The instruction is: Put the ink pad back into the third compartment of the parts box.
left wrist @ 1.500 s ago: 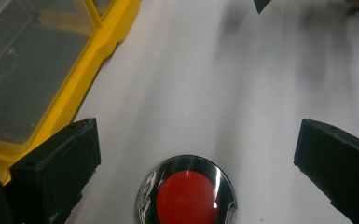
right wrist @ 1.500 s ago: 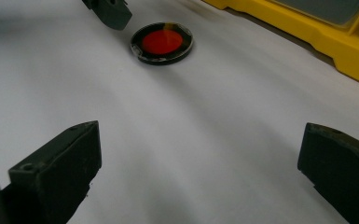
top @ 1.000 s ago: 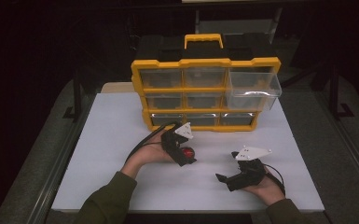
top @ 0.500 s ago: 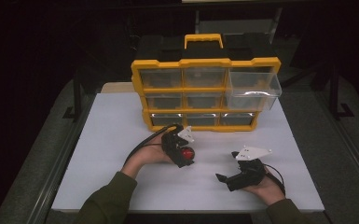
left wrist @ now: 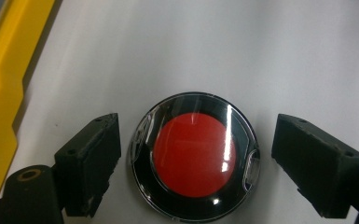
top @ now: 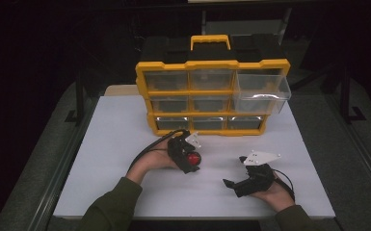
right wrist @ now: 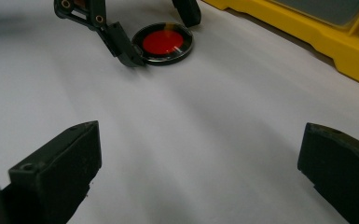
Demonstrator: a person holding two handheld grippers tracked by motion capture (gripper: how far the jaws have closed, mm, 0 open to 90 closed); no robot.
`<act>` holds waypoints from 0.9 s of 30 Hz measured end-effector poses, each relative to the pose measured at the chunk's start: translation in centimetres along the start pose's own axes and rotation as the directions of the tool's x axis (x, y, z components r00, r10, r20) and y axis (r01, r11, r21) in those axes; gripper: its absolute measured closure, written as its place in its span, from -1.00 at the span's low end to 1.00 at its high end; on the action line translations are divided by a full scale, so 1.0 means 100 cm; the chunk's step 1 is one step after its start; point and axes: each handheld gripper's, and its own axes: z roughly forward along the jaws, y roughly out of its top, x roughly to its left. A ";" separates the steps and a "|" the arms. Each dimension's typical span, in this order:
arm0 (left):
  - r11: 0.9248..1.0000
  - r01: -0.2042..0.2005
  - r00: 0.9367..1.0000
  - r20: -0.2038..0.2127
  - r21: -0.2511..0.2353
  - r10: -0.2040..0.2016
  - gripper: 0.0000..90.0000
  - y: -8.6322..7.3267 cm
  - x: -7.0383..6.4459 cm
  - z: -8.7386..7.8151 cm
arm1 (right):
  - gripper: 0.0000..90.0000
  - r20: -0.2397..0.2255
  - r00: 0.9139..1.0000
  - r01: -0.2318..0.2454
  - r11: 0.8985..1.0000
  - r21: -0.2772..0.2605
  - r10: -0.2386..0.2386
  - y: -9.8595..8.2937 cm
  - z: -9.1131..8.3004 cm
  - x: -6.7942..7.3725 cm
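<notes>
Two grippers are held over the white table (top: 106, 144), and the nearer one, the right gripper (top: 233, 184), is seen at the near right with its jaws spread wide and nothing between them; it is best kept parked there, well apart from the work. A little farther and to the left, the left gripper (top: 192, 162) is poised over a round disc (left wrist: 194, 156) with a red centre and a clear, glossy rim, which lies flat on the table just in front of the organiser. The left jaws are open and stand on either side of the disc, one just beside its rim, the other with a clear gap. The step in hand is judged to be the picking up of the disc. The jaws should be centred before closing, lowered until the thin rim is squarely met, and closed gently, since a smooth edge may be expected to slip. At the far side, the yellow drawer organiser (top: 212, 67) is seen with its upper right drawer (top: 262, 91) pulled out, a likely destination.
</notes>
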 end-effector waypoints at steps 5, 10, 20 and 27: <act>1.000 0.001 1.000 0.014 0.001 -0.002 -0.59 -0.001 0.000 0.000 | -1.00 0.000 1.000 -0.001 1.000 -0.001 0.001 0.000 0.000 0.000; 1.000 0.003 1.000 0.024 -0.002 -0.003 -0.54 -0.001 0.001 0.000 | -1.00 0.000 1.000 -0.001 1.000 -0.001 0.001 0.000 0.000 0.000; 1.000 0.006 1.000 0.029 -0.004 -0.006 -0.42 -0.001 0.001 -0.001 | -1.00 -0.001 1.000 0.001 1.000 -0.001 -0.001 0.000 0.000 0.000; 1.000 0.010 1.000 0.029 -0.006 -0.010 -0.36 -0.002 0.002 -0.002 | -1.00 -0.001 1.000 0.000 1.000 0.000 0.000 0.000 0.000 0.000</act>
